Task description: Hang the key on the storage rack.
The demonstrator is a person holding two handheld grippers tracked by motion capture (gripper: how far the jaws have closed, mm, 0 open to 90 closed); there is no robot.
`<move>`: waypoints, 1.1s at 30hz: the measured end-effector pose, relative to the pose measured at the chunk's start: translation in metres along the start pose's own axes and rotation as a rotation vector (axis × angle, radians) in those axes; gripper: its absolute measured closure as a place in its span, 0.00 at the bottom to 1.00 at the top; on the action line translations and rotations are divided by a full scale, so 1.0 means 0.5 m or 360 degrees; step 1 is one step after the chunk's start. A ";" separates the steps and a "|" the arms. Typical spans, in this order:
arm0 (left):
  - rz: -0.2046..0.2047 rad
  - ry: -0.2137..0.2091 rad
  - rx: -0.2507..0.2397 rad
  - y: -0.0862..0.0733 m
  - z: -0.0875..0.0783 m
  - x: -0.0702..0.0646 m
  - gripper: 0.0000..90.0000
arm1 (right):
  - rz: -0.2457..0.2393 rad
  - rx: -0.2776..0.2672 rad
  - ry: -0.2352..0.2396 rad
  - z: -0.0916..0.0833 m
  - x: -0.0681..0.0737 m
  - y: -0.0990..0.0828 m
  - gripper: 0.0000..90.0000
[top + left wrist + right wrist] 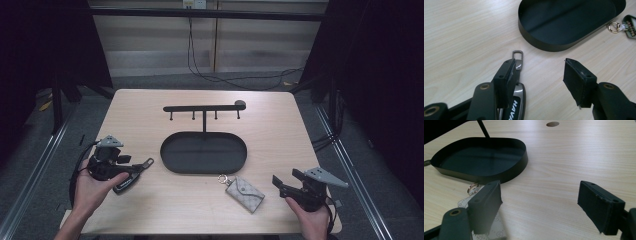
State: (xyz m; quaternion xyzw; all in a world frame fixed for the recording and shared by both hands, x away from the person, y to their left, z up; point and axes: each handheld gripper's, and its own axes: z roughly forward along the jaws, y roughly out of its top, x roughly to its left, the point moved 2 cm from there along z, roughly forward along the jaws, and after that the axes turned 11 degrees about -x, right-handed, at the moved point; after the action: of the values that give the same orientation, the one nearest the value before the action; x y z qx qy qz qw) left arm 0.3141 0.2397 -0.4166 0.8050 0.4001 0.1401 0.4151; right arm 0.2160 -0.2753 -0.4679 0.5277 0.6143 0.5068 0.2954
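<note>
Near the tabletop's left edge, my left gripper hangs over a black car key fob that lies on the wood, its metal loop pointing toward the tray. In the left gripper view my jaws stand partly apart with bare wood between them; one jaw covers the fob's upper half, and I cannot tell whether it touches the fob. The other jaw is clear of it. White lettering on the fob reads "HAVA", and the rest is cut off by the frame's bottom edge and by my jaw.

At the middle sits the black oval tray, with a thin post rising from its far side to a hook bar. Its four small pegs are too small to make out well. In the left gripper view the tray's far end runs out of the frame.

Just beside the tray's near rim, toward the near edge, lies a patterned grey key pouch with a gold ring at its tray-side corner. The print on it is too fine to read. In the right gripper view one of my jaws hides most of the pouch.

Close to the near right corner, my right gripper is held wide with nothing between its jaws, pointing toward the pouch but apart from it. A round hole marks the wood beyond.
</note>
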 end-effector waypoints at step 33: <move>0.0112 -0.0021 0.0534 0.085 0.086 0.047 0.58 | -0.0008 0.0001 0.0021 0.000 0.002 0.000 0.21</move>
State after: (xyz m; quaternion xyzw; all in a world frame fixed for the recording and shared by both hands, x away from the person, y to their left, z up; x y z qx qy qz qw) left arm 0.3753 0.2195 -0.4125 0.8773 0.3868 0.0805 0.2723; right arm 0.2157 -0.2745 -0.4678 0.5229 0.6177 0.5094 0.2925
